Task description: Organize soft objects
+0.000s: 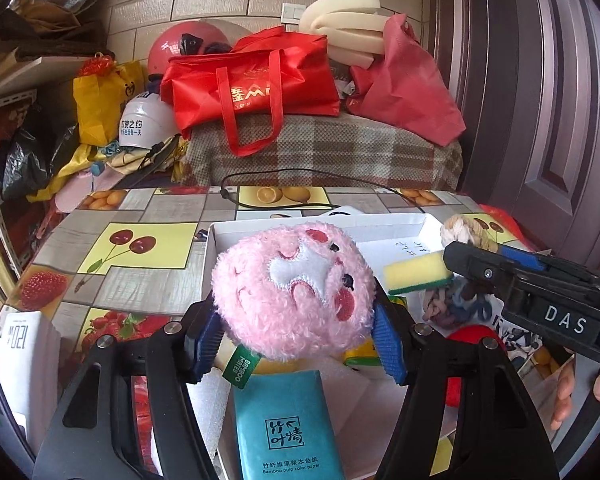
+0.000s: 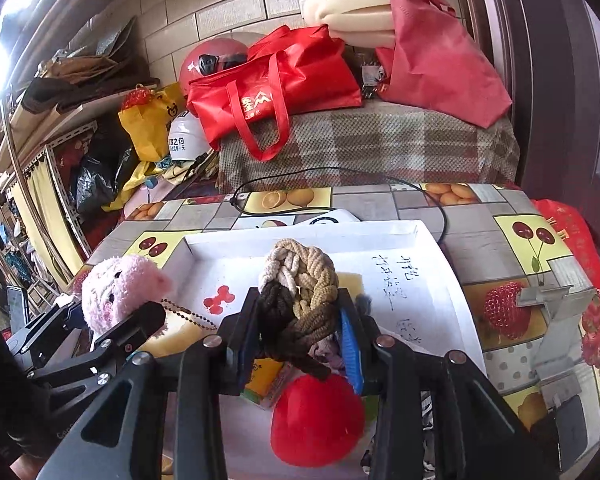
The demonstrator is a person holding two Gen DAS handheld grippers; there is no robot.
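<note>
Left gripper clenched on round pink fluffy plush toy with embroidered face, blue pads pressing both flanks, toy lifted clear above shallow white cardboard tray. Green fabric tag hangs from toy at 6 o'clock. Directly below: teal bamboo tissue pack. At 3 o'clock of the toy: yellow sponge with green scrub side, and beyond it the other gripper.

Right gripper grasping braided rope knot ball, cream, tan and dark brown strands, pinched between both fingers, held above the same tray. At 6 o'clock below it: red soft plush lump, small yellow-orange carton beside that at 9 o'clock. Handwritten ink on tray floor at 2 o'clock. Pink toy visible at 9 o'clock, in left gripper.

Tray sits on fruit-print worktop; black cable loops at 12 o'clock edge. Red tote bag on checked cushion behind, well apart.

Step judged: both items picked, mid-carry, placement pending. Next move likely: lower each soft item into a free spot in tray, avoid the sponge and tissue pack, then open. Plush compresses easily, may spring or roll on release; set low first.
</note>
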